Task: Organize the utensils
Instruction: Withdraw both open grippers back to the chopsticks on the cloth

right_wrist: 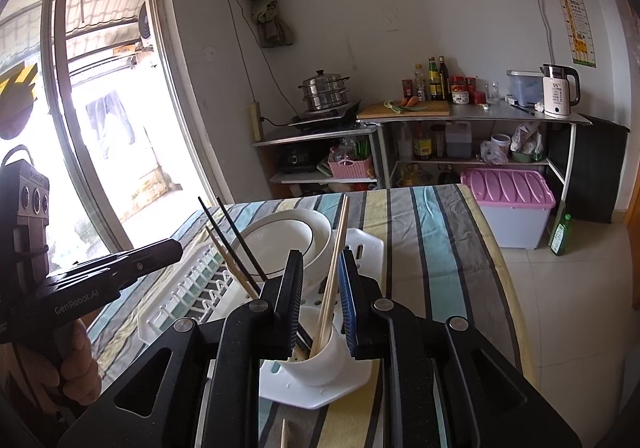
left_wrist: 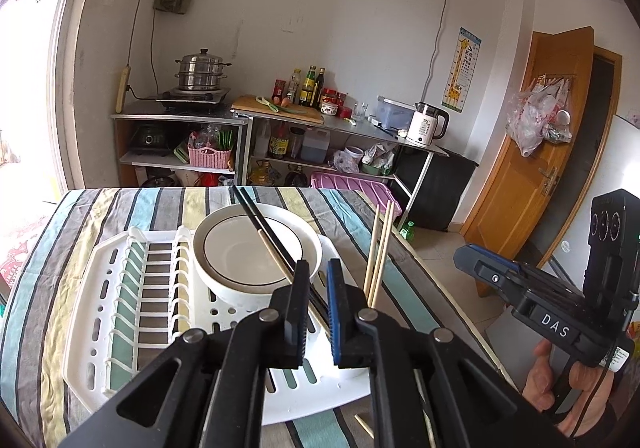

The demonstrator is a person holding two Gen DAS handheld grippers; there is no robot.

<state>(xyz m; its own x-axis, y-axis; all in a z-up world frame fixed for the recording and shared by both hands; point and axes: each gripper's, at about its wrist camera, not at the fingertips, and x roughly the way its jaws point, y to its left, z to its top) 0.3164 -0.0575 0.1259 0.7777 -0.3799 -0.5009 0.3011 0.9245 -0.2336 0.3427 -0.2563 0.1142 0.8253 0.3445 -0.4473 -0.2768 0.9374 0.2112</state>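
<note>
the step in hand looks like the tail end of dropping chopsticks into the white utensil cup (right_wrist: 320, 362) at the near corner of the white dish rack (left_wrist: 120, 288). the right gripper (right_wrist: 320, 280) has its jaws slightly apart, and the pale wooden chopsticks (right_wrist: 334, 268) stand between them without the pads pressing, their lower ends already in the cup. the left gripper (left_wrist: 318, 288) is likewise a little apart; the black chopsticks (left_wrist: 256, 216) and one more pale stick pass near its jaws, leaning over the white bowl (left_wrist: 256, 248), and seem free of its grip.

a loose wooden stick (right_wrist: 284, 434) lies on the cloth just in front of the rack, so the next move probably calls for backing both grippers clear without knocking the leaning sticks, then fetching that one.

the table wears a striped tablecloth (left_wrist: 72, 216) in teal, grey and yellow. behind it stand metal shelves with a steamer pot (left_wrist: 202, 70), sauce bottles, a cutting board and a white kettle (left_wrist: 426, 124); a pink-lidded bin, a wooden door and a bright window complete the room.
</note>
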